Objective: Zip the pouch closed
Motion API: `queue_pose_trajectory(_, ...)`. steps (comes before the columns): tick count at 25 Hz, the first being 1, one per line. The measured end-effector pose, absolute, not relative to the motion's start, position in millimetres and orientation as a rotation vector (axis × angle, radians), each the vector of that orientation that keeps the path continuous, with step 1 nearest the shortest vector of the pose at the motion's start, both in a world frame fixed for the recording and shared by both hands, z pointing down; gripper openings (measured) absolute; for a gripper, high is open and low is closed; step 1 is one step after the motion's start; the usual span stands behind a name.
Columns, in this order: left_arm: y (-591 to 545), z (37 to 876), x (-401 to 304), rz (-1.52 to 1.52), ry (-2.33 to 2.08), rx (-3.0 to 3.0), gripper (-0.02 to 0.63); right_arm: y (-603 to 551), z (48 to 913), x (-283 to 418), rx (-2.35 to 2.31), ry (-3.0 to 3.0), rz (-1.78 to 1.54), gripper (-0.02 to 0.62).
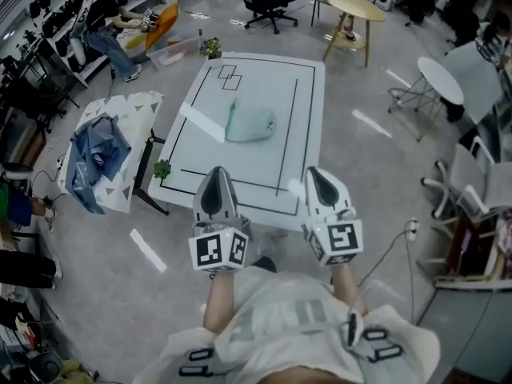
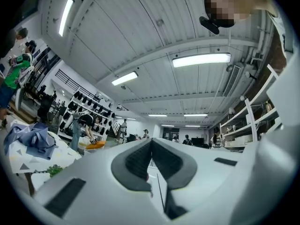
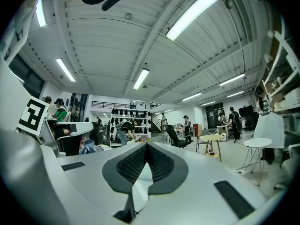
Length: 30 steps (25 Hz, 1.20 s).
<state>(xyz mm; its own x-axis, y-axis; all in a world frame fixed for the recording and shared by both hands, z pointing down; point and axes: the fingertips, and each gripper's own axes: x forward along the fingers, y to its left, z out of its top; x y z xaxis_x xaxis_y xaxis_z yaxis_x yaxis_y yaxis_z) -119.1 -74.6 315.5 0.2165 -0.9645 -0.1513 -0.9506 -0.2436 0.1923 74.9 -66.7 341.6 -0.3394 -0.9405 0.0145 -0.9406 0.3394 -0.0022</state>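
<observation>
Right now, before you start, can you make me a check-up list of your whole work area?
Surface: white table with black tape lines.
Job's things: pale green pouch lying mid-table, untouched; zip too small to judge.
Clutter: far plant and near plant along the table's left side.
Grippers: left gripper and right gripper both shut, empty, short of the pouch.
Cables: one cable on the floor at right.
Surroundings: blue cloth on a side table, yellow round table, office chair.
</observation>
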Motion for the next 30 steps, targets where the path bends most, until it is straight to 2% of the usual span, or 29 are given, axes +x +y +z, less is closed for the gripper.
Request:
queue_pose_trajectory(11, -177.3, 321.1, -136.7, -0.359, -1.786, 2.478, 0.008, -166.6, 349.1, 34.1, 1.779, -2.523, 0.093, 0.006)
queue_pose_trajectory(30, -200.6, 327.5, -143.9, -0.360, -1.967, 2.326, 0.009, -215.7, 354.5, 40.2, 1.657, -2.622, 0.138, 0.007)
